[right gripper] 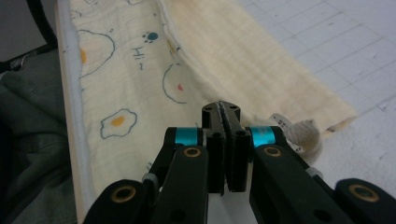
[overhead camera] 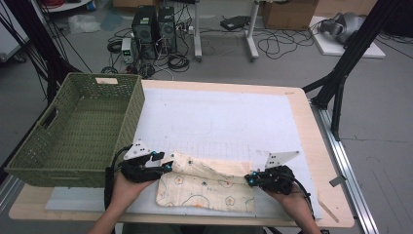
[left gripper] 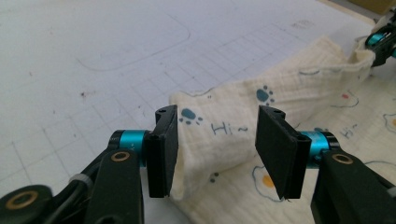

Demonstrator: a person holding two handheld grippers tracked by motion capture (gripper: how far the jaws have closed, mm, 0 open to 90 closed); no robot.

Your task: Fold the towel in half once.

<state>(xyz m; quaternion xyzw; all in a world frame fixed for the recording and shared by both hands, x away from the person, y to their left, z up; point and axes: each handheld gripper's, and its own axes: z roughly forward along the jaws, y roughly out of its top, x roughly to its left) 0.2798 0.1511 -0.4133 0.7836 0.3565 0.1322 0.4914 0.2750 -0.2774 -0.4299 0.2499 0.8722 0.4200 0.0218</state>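
Note:
A cream cloth (overhead camera: 209, 187) printed with eggs, paw marks and "Hi" lies folded near the table's front edge. My left gripper (overhead camera: 170, 165) is at its left end. In the left gripper view its jaws (left gripper: 218, 119) stand apart on either side of a raised fold of the cloth (left gripper: 289, 88), and the pads do not squeeze it. My right gripper (overhead camera: 249, 179) is at the cloth's right end. Its jaws (right gripper: 226, 109) are pressed together on a thin edge of the cloth (right gripper: 140, 84). That gripper (left gripper: 380, 44) also appears far off, pinching the lifted corner.
A green woven basket (overhead camera: 78, 131) stands at the left of the table, close to my left hand. A white gridded mat (overhead camera: 219, 117) covers the wooden table (overhead camera: 311, 146). Computers, cables and boxes sit on the floor beyond.

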